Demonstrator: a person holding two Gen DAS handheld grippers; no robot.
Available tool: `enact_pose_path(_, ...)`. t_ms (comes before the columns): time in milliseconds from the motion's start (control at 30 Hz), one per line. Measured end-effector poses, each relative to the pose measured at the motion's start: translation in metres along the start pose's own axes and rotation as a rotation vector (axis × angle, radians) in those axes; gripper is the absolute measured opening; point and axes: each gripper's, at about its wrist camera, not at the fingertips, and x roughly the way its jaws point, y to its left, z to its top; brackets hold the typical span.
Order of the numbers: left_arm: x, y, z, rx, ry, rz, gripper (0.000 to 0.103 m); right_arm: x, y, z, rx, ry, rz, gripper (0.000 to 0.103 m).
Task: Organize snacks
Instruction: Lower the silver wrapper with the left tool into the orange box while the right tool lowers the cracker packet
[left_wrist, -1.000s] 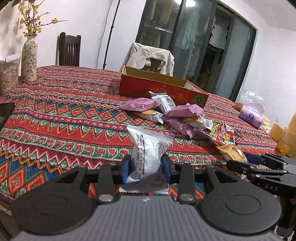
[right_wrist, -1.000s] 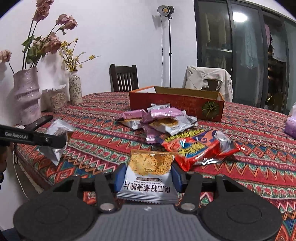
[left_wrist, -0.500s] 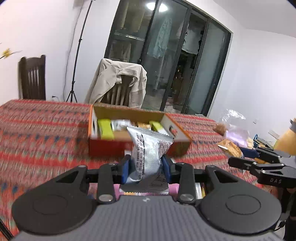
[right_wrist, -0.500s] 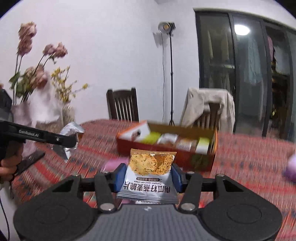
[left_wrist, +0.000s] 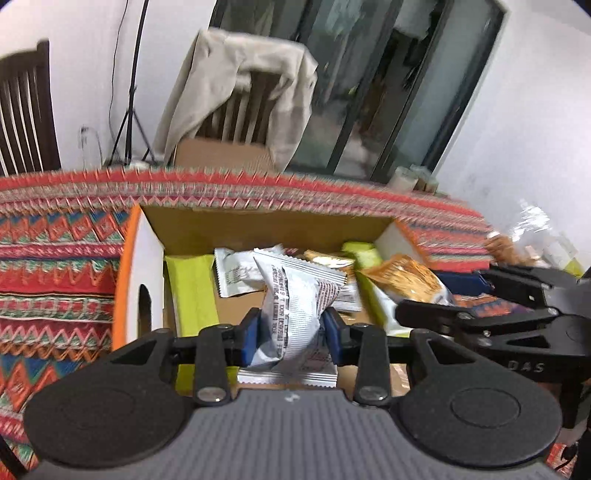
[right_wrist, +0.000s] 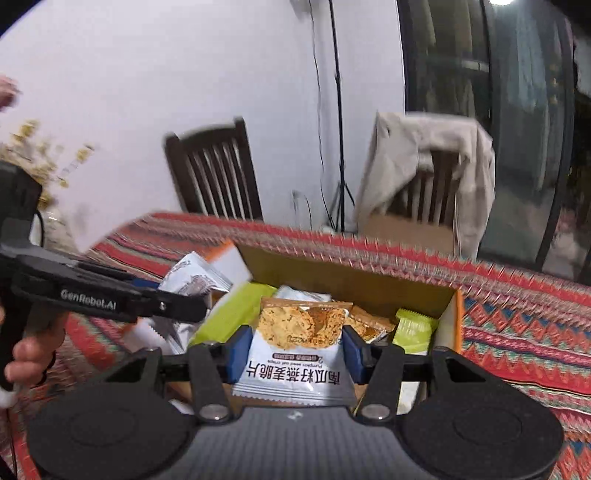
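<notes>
**Snack packets held over the open cardboard box**

Snack packets filled the floor of the open cardboard box (left_wrist: 266, 225), which sat on a red zigzag-patterned tablecloth (left_wrist: 55, 258). The left gripper (left_wrist: 291, 332) had its blue pads pressed against a silver foil packet (left_wrist: 295, 310), holding it upright above the box interior. Below it lay a lime-green packet (left_wrist: 192, 291), more silver wrappers and an orange one.

The right gripper (right_wrist: 293, 349) pinched a white pumpkin-seed oat crisp packet (right_wrist: 299, 347) between its blue pads, also over the box, with a lime-green packet (right_wrist: 413, 328) visible near the box's right wall. In the left wrist view that same crisp packet (left_wrist: 406, 280) showed at the right, just beside the silver one.

Behind the table stood a dark wooden chair (right_wrist: 218, 173) and another chair draped with a beige jacket (right_wrist: 424, 166). A light stand (right_wrist: 340, 147) rose against the white wall.
</notes>
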Motion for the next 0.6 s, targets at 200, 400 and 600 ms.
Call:
enact_pose_path(200,0.053,0.027,0.011,-0.076,0.069,0.037,0.049,0.092,-0.013,0.015,0.031,0.132,-0.024,0.053)
enact_pose_path(400,0.041,0.036,0.013,-0.067,0.044,0.052,0.062,0.12,-0.021,0.009,0.091,0.177,0.023,0.055)
enact_pose_path(600,-0.009,0.024,0.013,-0.046,-0.005,0.066,0.071,0.079,-0.015,0.016,0.053,0.109,0.01,0.057)
